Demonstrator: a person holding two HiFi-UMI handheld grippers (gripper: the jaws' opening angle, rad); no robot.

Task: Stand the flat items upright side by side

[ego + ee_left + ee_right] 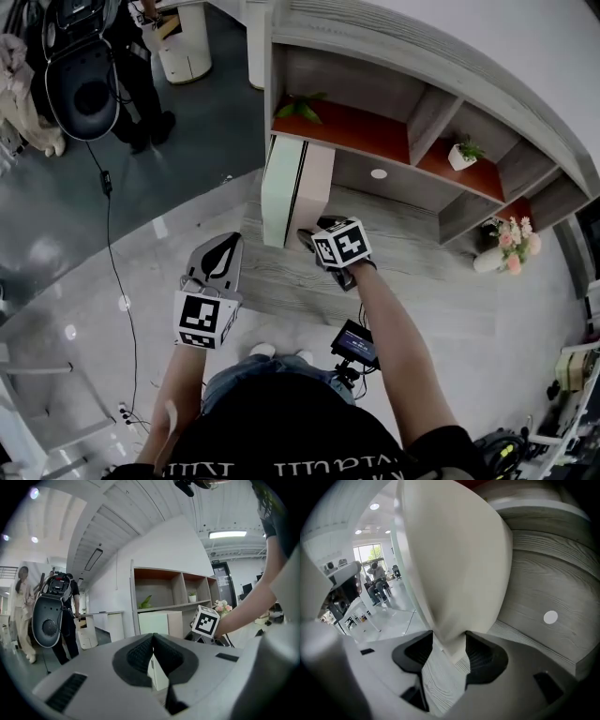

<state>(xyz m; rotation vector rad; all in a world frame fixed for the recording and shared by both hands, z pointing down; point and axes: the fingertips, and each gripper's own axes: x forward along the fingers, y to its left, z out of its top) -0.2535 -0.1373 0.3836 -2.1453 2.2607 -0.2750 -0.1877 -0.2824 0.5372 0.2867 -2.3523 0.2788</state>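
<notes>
Clamping the lower corner of the cream flat item, the right gripper is seen with both pads pressed against the item's faces. The item is stood upright directly ahead of the jaws, on the grey wooden ledge of the shelf unit. A white flat item is stood upright just beside it, to the left of the right gripper's jaws; whether the two touch cannot be told. The left gripper is positioned apart from both items, left of and behind the right gripper. Its jaws are closed together, with nothing gripped. Both items are seen ahead of its tips.
</notes>
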